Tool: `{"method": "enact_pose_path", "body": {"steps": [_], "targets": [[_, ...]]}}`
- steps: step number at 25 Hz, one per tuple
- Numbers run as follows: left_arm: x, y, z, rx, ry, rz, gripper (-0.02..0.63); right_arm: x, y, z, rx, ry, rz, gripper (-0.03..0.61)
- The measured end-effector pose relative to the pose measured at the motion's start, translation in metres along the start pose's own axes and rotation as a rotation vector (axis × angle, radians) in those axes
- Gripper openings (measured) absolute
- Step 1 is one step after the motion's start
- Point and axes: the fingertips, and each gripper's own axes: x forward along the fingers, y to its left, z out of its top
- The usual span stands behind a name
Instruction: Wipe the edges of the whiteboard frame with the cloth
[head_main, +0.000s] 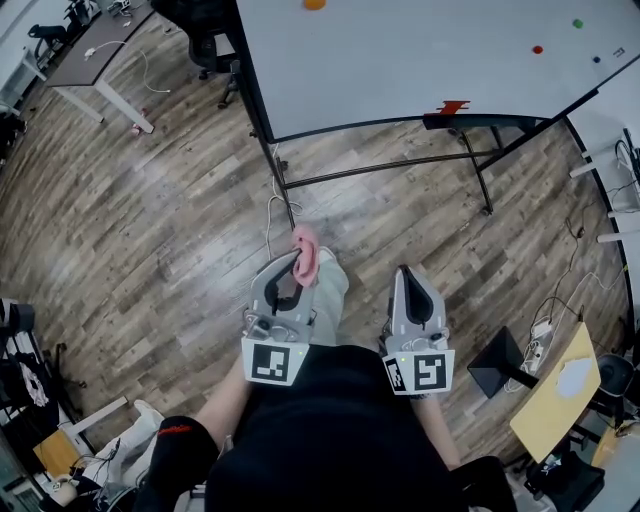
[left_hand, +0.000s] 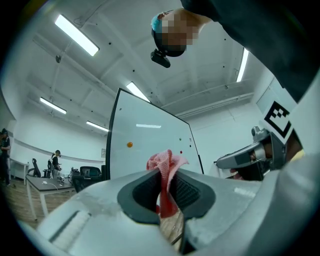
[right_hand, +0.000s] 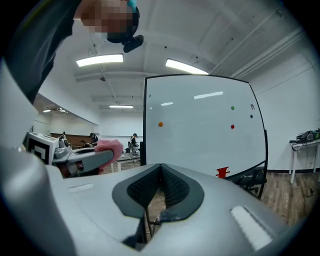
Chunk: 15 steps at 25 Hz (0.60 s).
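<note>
- We hold our left claw (head_main: 297, 265) close to the body, tilted upward, clamped on the pink cloth (head_main: 306, 248).
- Our right claw (head_main: 404, 272), just beside it, is pressed together on nothing.
- The whiteboard (head_main: 420, 50) stands ahead of both claws, well apart, across the wood floor (head_main: 150, 220).

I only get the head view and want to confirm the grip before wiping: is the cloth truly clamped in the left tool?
Observer: Yes; the left tool has its jaws shut on the pink cloth, which sticks up past them.
Operator: And the right tool?
Observer: Shut, tips touching, nothing between.
Operator: Anyone near the whiteboard?
Observer: A person stands by desks, far back, left of it.
</note>
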Motion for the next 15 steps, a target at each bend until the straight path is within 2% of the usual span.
{"method": "enact_pose_path", "body": {"steps": [8,15], "targets": [[0.079,0.013,-0.017,-0.002,-0.007,0.041,0.046,0.07,-0.045,0.002,-0.021,0.027,0.06,0.002],[0.136,0.048,-0.058,0.037,0.052,0.126,0.046,0.137,-0.076,0.011,-0.042,0.049,0.124,0.002]]}}
